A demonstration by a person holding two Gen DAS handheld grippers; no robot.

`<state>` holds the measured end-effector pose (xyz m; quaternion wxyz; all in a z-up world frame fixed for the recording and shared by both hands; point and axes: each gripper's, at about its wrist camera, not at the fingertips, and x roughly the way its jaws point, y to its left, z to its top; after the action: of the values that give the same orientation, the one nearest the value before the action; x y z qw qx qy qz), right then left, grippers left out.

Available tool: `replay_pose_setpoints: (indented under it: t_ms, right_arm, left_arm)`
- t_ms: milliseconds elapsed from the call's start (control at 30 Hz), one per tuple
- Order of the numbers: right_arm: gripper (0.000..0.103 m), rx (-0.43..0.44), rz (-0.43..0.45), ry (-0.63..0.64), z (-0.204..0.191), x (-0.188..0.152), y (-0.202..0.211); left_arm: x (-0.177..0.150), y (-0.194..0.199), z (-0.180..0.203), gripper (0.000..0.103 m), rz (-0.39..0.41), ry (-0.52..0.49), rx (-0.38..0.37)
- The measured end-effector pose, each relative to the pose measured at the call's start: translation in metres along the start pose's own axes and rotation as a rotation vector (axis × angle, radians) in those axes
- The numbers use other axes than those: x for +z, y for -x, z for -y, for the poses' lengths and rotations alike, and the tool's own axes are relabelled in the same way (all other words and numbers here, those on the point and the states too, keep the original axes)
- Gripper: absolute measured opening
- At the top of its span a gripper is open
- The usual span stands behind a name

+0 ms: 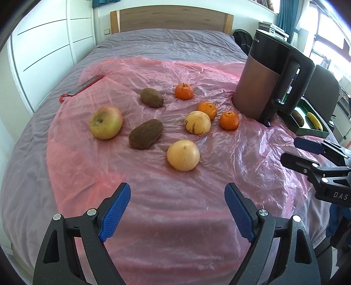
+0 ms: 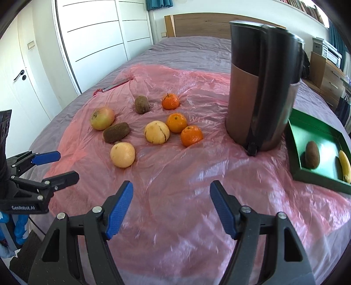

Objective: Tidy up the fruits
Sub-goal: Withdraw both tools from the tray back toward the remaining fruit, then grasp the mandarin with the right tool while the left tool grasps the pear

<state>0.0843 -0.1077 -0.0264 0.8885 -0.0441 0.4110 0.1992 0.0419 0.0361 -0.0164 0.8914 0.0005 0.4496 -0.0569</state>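
Loose fruit lies on a pink plastic sheet [image 1: 153, 208] over the bed: an apple [image 1: 106, 122], two kiwis [image 1: 145, 134] [image 1: 151, 97], two pale yellow fruits [image 1: 183, 155] [image 1: 197, 122] and three mandarins [image 1: 184, 91] [image 1: 207, 109] [image 1: 229, 120]. A green tray [image 2: 316, 175] at the right holds a kiwi [image 2: 312, 154] and a banana [image 2: 345, 166]. My left gripper [image 1: 177, 193] is open with nothing in it, short of the nearest yellow fruit [image 2: 122, 154]. My right gripper [image 2: 171, 189] is open too, with nothing between its fingers, over bare sheet near the front edge.
A tall dark jug with a handle [image 1: 266, 79] stands between the fruit and the tray [image 1: 311, 129]. A phone in a red case [image 1: 84, 86] lies at the sheet's far left. White wardrobe doors [image 2: 96, 39] line the left side; a wooden headboard [image 1: 171, 19] stands behind.
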Motion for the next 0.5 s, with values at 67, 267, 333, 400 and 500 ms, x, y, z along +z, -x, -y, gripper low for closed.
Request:
replay_pose_setpoints:
  t_ms: [67, 267, 333, 400, 500]
  right_arm:
    - [0.103, -0.007, -0.004, 0.006, 0.002, 0.01, -0.011]
    - [0.103, -0.058, -0.03, 0.037, 0.005, 0.041, -0.051]
    - [0.103, -0.07, -0.044, 0.045, 0.006, 0.05, -0.067]
    - [0.103, -0.083, -0.059, 0.048, 0.007, 0.055, -0.08]
    - [0.103, -0.107, -0.075, 0.061, 0.007, 0.062, -0.099]
  left_arm:
    - [0.008, -0.013, 0.002, 0.084, -0.009, -0.009, -0.01]
    - [0.028, -0.057, -0.004, 0.084, -0.049, 0.025, -0.007]
    - [0.03, -0.07, -0.008, 0.084, -0.068, 0.044, 0.001]
    - [0.032, -0.083, -0.012, 0.084, -0.088, 0.068, 0.004]
    - [0.031, -0.095, -0.014, 0.083, -0.103, 0.078, 0.0]
